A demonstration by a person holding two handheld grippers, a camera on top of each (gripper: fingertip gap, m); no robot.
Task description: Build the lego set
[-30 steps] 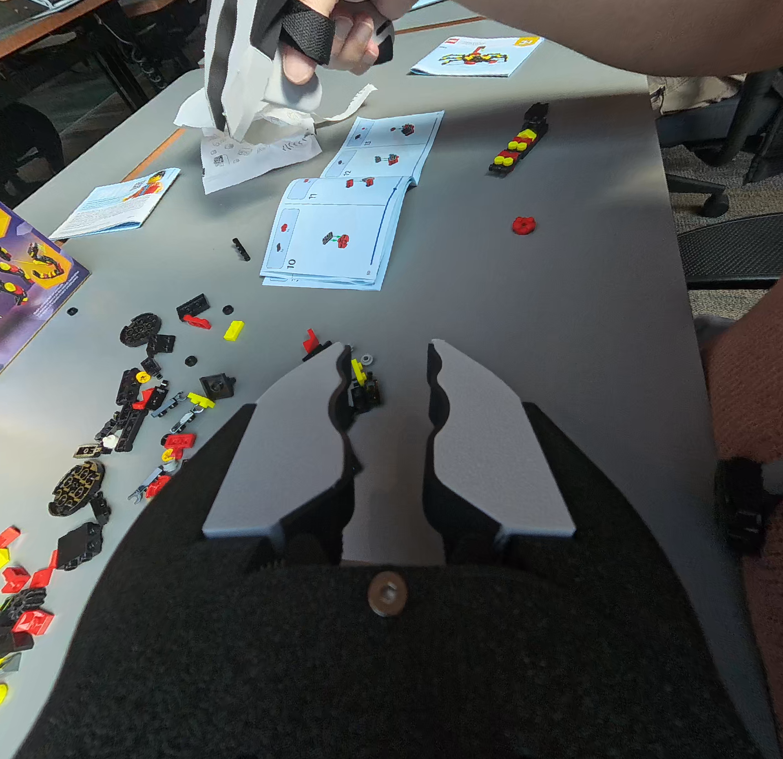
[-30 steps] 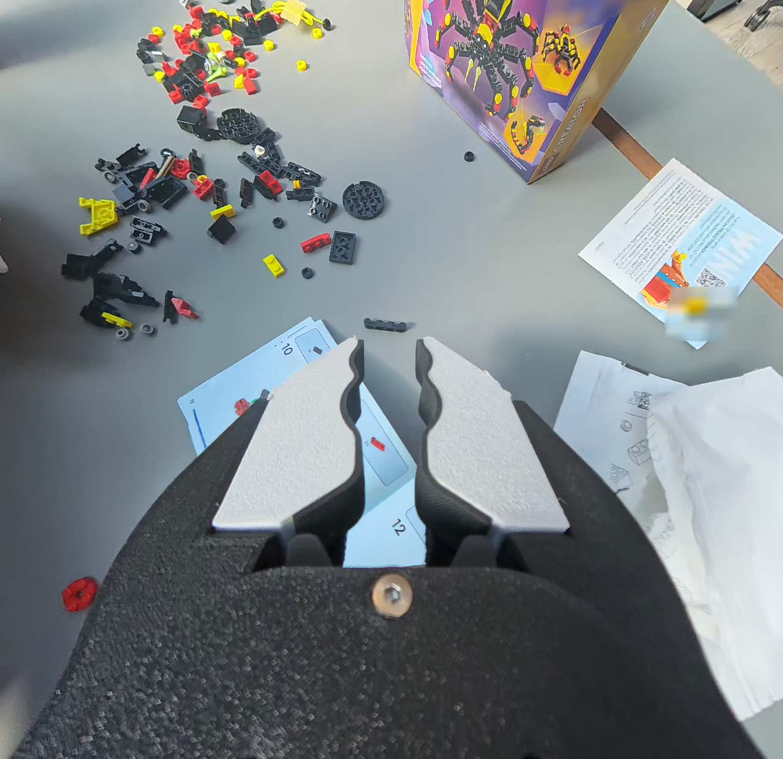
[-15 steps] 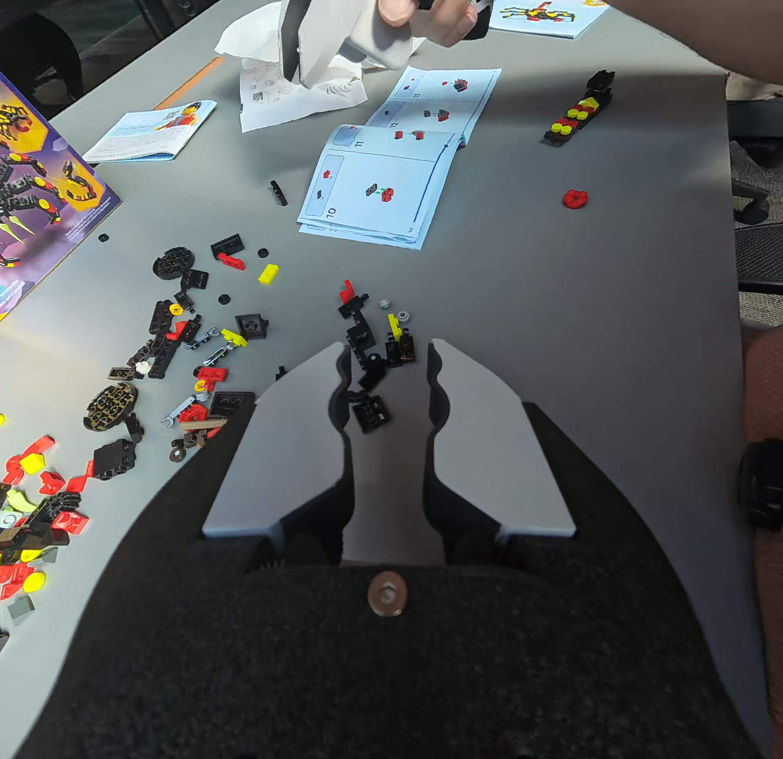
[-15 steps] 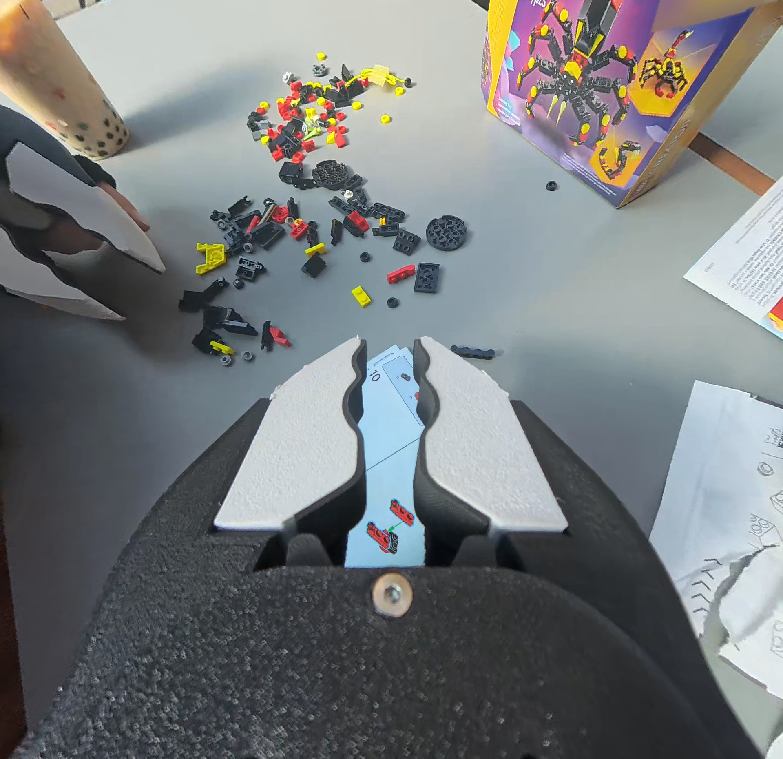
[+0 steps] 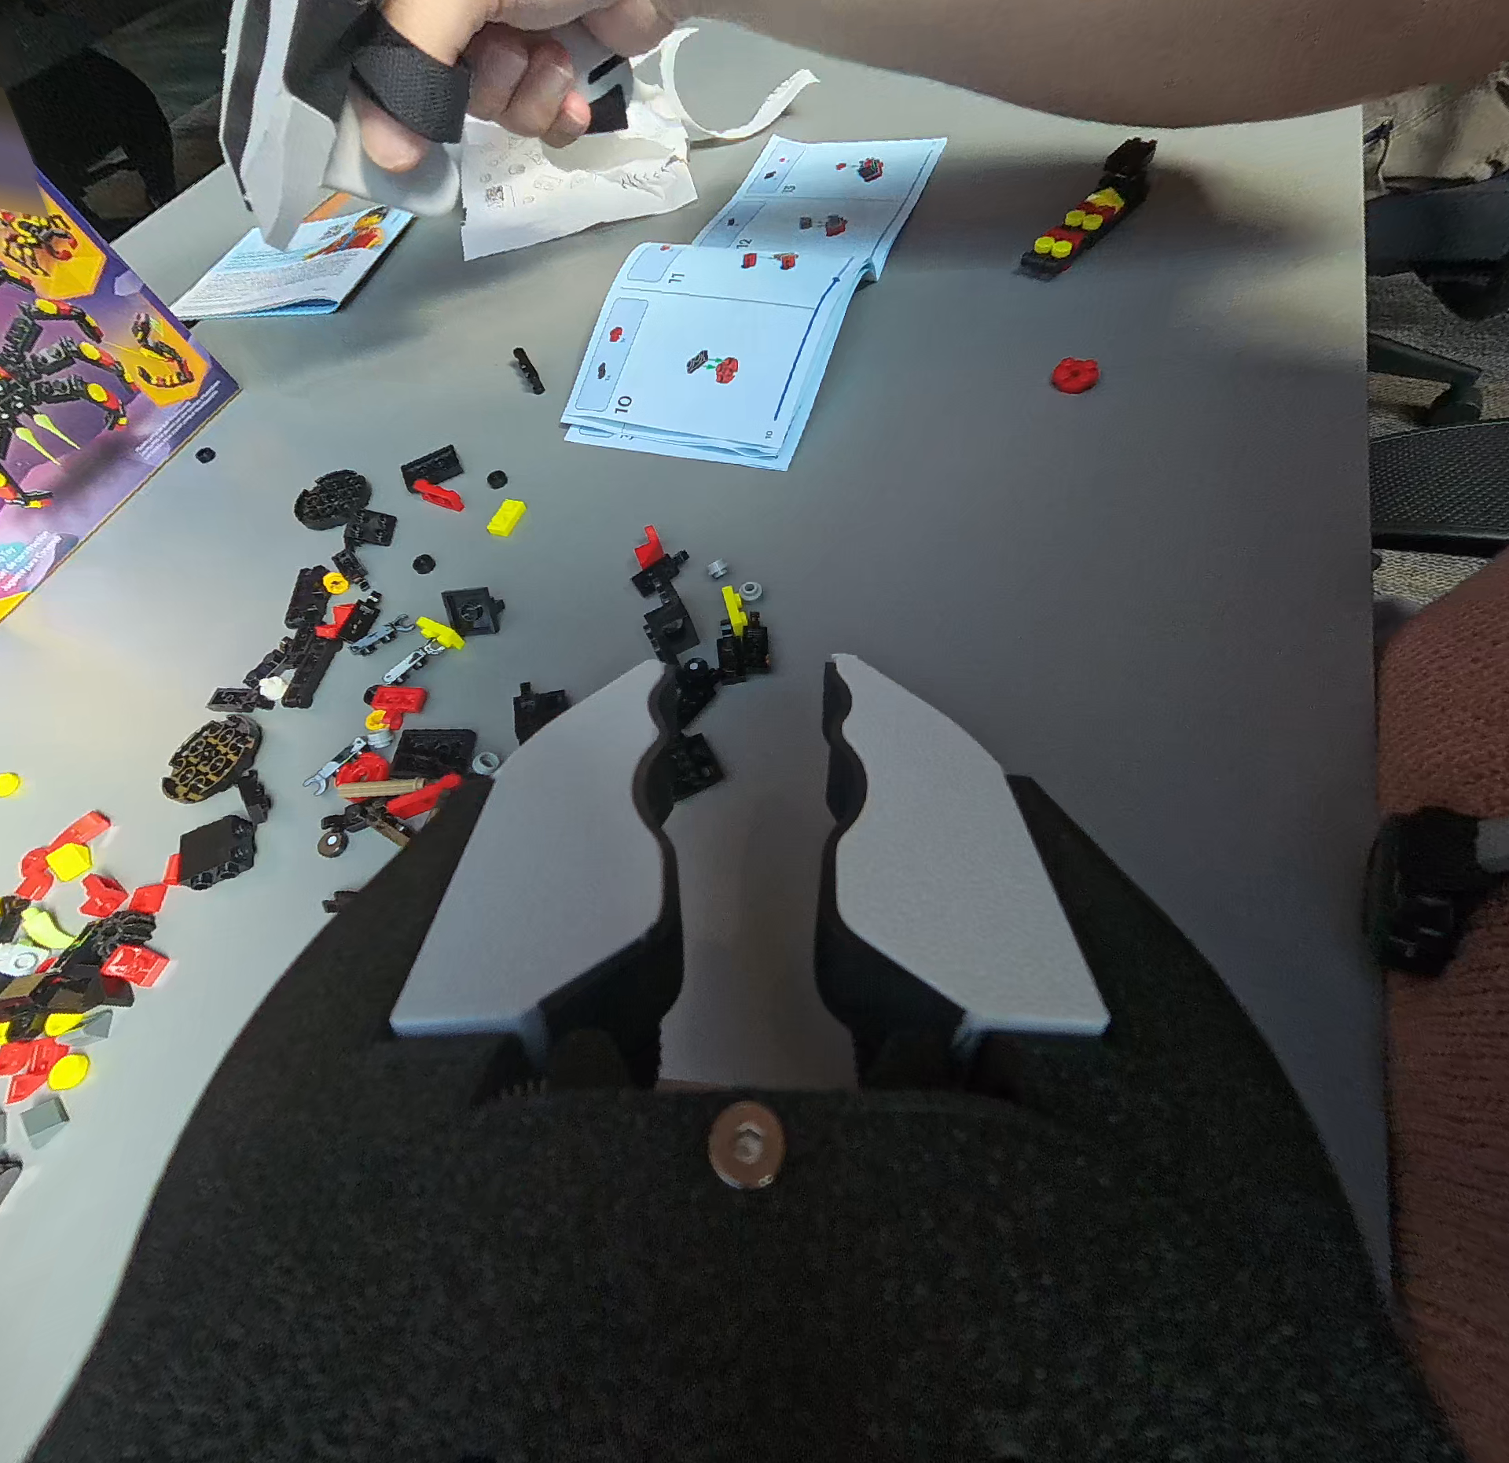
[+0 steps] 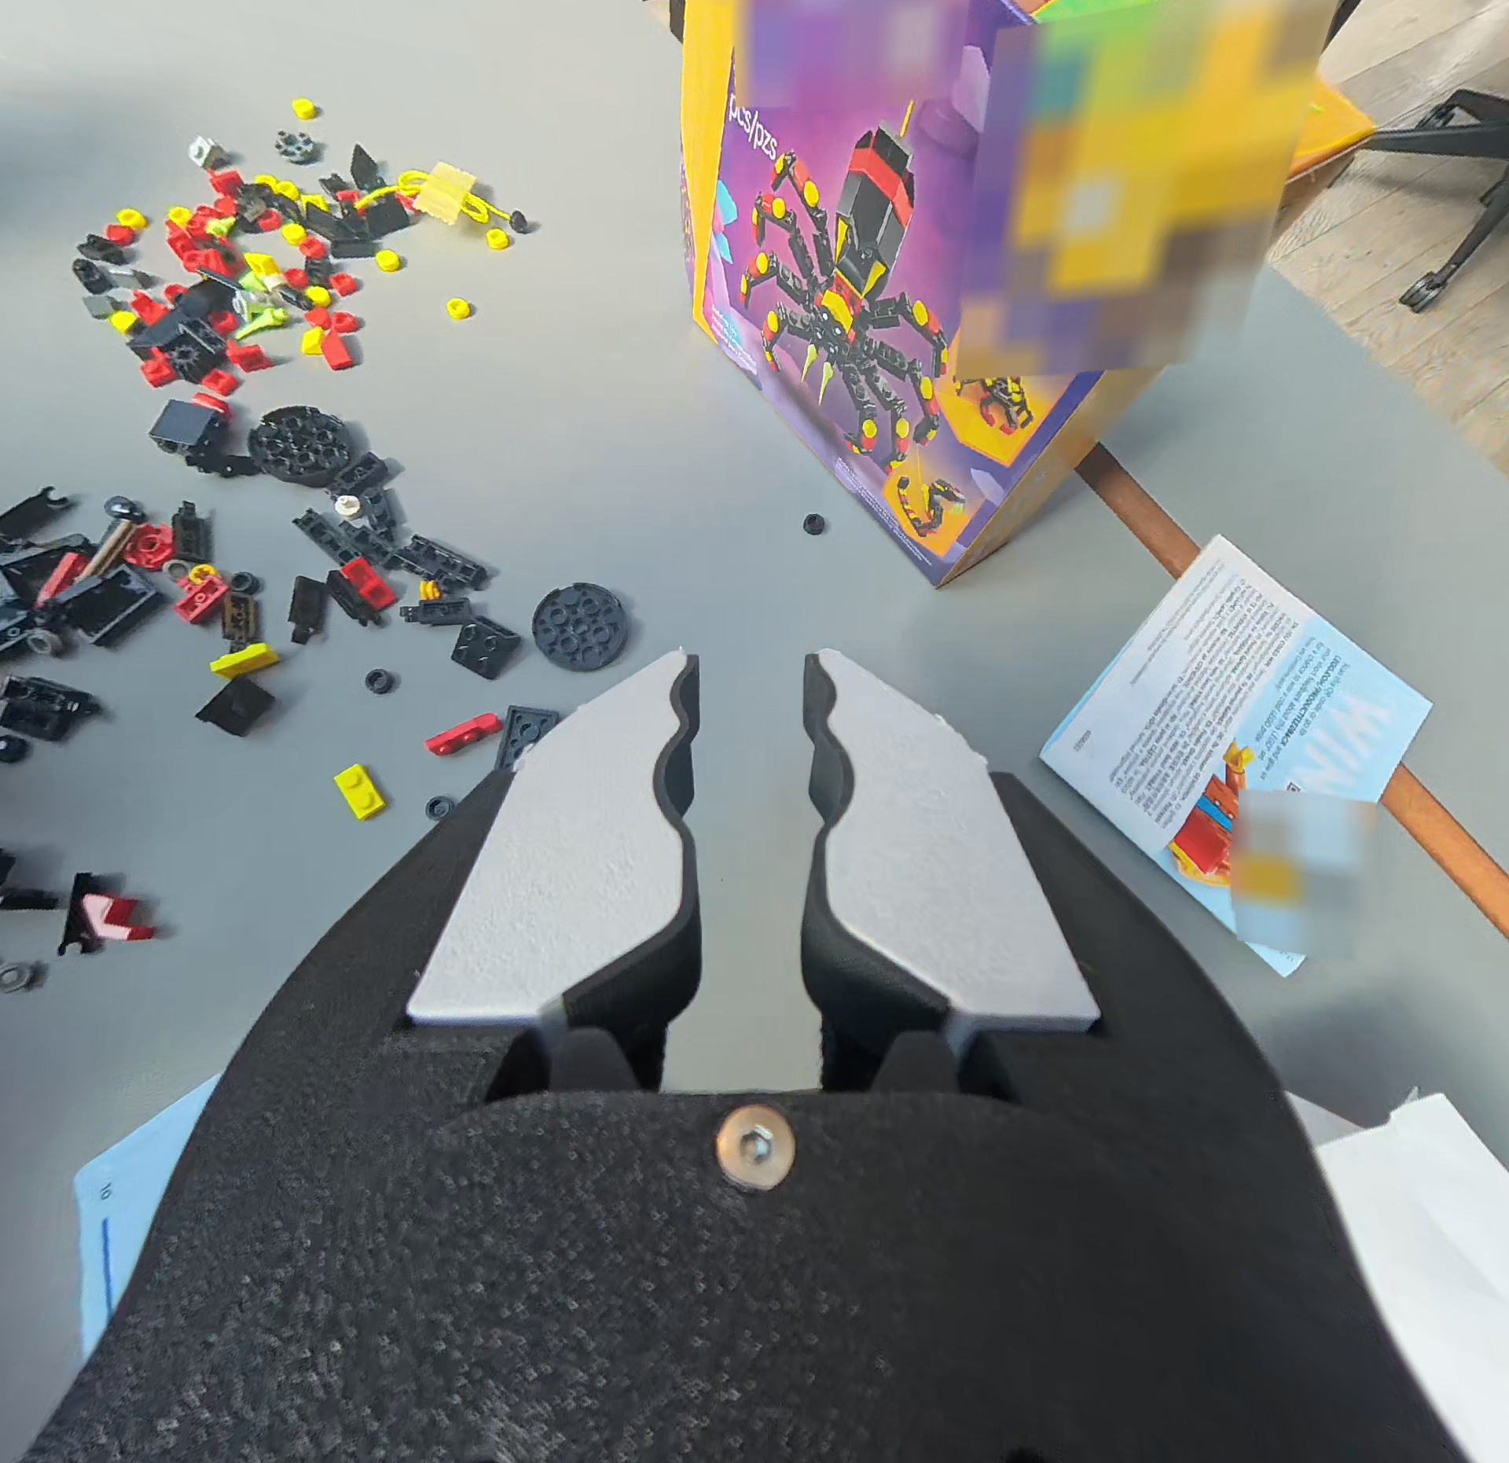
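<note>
Loose black, red and yellow lego pieces (image 5: 359, 689) lie scattered on the grey table (image 5: 1061, 607); they also show in the right wrist view (image 6: 269, 460). My left gripper (image 5: 745, 672) is open and empty, its tips just behind a small cluster of black pieces (image 5: 694, 648). My right gripper (image 6: 751, 664) is open and empty above bare table, next to a black round plate (image 6: 580, 625). It also shows in the left wrist view (image 5: 286, 117), held in a hand at the back left. An open instruction booklet (image 5: 735, 321), a part-built black, red and yellow strip (image 5: 1086, 211) and a red round piece (image 5: 1074, 374) lie farther back.
The purple and yellow lego box (image 6: 882, 321) stands at the back of the table and also shows in the left wrist view (image 5: 73, 378). A blue leaflet (image 6: 1233, 738) and torn white paper (image 5: 571, 174) lie nearby. The table's right edge (image 5: 1368, 525) borders office chairs. My hands' fingertips stand some 25 centimetres from each other. My right gripper is the nearer one to the black round plate (image 6: 580, 625): about 9 centimetres, against 20 centimetres. Look for it in the left wrist view (image 5: 331, 489) too. The left tips stand about 20 centimetres off the red round piece (image 5: 1074, 374).
My right gripper has swung from over the booklet toward the box and the round plate. My left gripper has pulled back a little, so more pieces show on the left.
</note>
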